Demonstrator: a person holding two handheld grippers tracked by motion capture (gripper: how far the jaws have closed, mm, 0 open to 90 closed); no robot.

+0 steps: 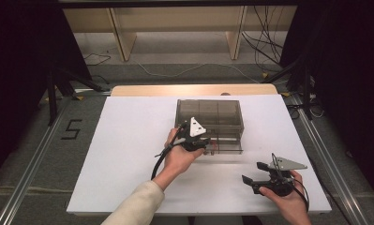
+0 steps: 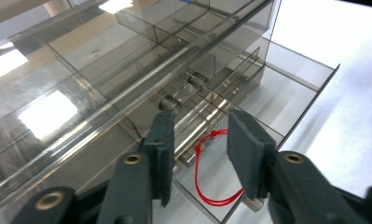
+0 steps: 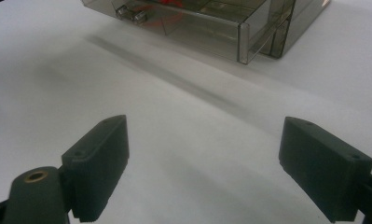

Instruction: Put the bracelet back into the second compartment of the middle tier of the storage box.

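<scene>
The left gripper (image 2: pixel 197 140) hung with jaws parted over the clear plastic drawer box (image 2: pixel 104 74); a red cord (image 2: pixel 207 186) (looped) lay in the open drawer (image 2: pixel 286 98) below them.

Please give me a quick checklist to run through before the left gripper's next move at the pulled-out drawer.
1. Drawer of the smoky clear organizer box pulled out: ok.
2. Red cord loop lying in the drawer: ok.
3. Left gripper fingers apart, nothing pinched: ok.
4. Cord clear of the drawer's edges: cannot tell.
5. Right gripper open, over the bare white table, away from the box: ok.
</scene>
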